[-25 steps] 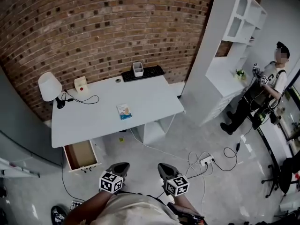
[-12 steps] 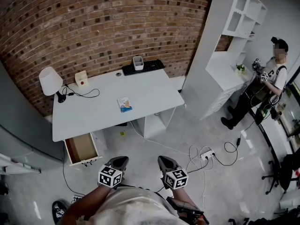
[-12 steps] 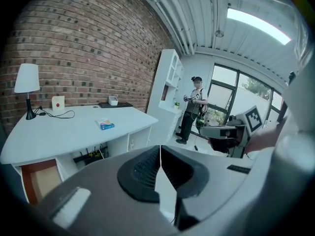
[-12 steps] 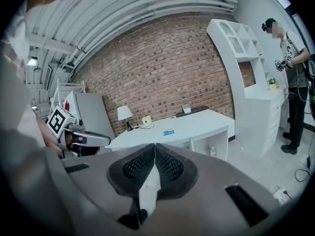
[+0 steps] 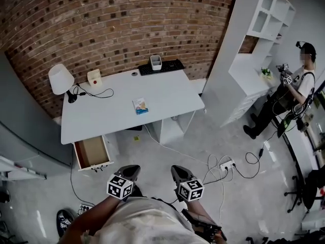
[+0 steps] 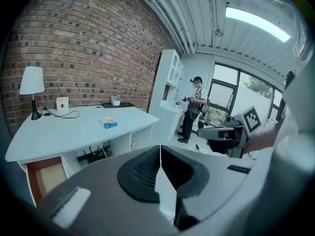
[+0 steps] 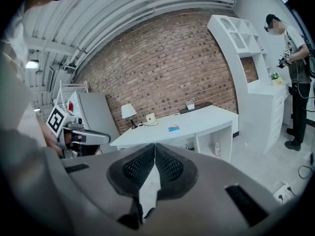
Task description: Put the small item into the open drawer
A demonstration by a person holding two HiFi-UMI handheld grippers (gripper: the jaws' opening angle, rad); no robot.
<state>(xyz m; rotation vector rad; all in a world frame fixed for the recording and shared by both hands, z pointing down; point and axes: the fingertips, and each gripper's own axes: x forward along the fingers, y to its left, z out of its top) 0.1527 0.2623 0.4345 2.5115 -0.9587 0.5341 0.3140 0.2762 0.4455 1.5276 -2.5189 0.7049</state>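
My left gripper point(image 5: 131, 170) sits at the bottom centre of the head view, jaws pressed together on nothing; in its own view the pads meet in a thin line. My right gripper point(image 5: 178, 169), just beside it to the right, also has its jaws together and holds nothing. Both are well short of the white desk point(image 5: 172, 96) in the middle of the frame. The small item point(image 5: 140, 105), a flat blue and white packet, lies near the centre of the desktop. The open drawer point(image 5: 93, 152) juts out under the desk's lower left end, its brown inside showing. A lamp point(image 5: 61, 78) stands at the desk's upper left corner. A person point(image 5: 297, 88) stands at the right edge by a white shelf unit point(image 5: 252, 39).
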